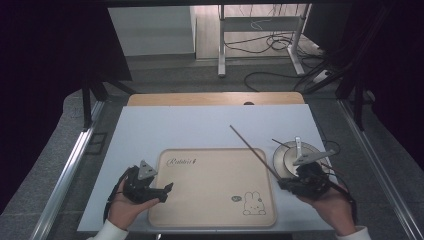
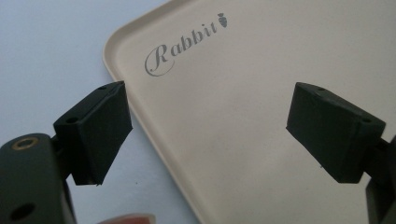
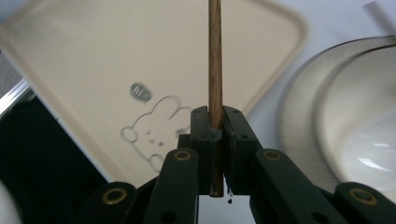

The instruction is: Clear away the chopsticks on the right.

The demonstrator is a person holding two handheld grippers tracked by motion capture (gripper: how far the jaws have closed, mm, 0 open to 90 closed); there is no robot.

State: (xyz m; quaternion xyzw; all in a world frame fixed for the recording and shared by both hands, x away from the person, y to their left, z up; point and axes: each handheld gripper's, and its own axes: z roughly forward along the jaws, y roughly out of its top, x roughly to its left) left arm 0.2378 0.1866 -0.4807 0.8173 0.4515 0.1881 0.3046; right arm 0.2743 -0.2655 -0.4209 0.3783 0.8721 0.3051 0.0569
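Left gripper [image 1: 169, 188]: a hand holds it low on the left side of the surface. Its tips sit right at the left edge of the tray. In the left gripper view [image 2: 208, 135] its jaws are wide apart and hold nothing.

Tray [image 1: 210, 175]: it is beige and flat, with round corners. It lies on the surface between the two grippers. In the left gripper view the tray [image 2: 243, 93] shows past the open jaws, and one jaw is over the surface just outside its rim. The tray [image 3: 93, 56] also lies behind the stick in the right gripper view.

Rabbit word [image 2: 184, 46]: it is written in grey curly letters near a tray corner, just ahead of the left jaws. A tiny carrot mark sits at its end.

Bunny drawing [image 1: 254, 204]: a small line drawing near the tray's other corner, close to the right jaws. In the right gripper view the bunny drawing [image 3: 154, 128] is just beside the jaws.

Stick [image 1: 252, 149]: it is long, thin and brown. It slants up and away from the right jaws, over the tray corner. In the right gripper view the stick [image 3: 215, 56] runs straight up from between the jaws.

Right gripper [image 1: 281, 184]: a hand holds it low on the right side. In the right gripper view [image 3: 216, 135] its jaws are squeezed tight on the stick near its lower end.

Bowl [image 1: 290, 157]: it is white with a dark rim. It sits on the surface just beyond the right gripper. In the right gripper view the bowl [image 3: 336, 107] is beside the jaws.
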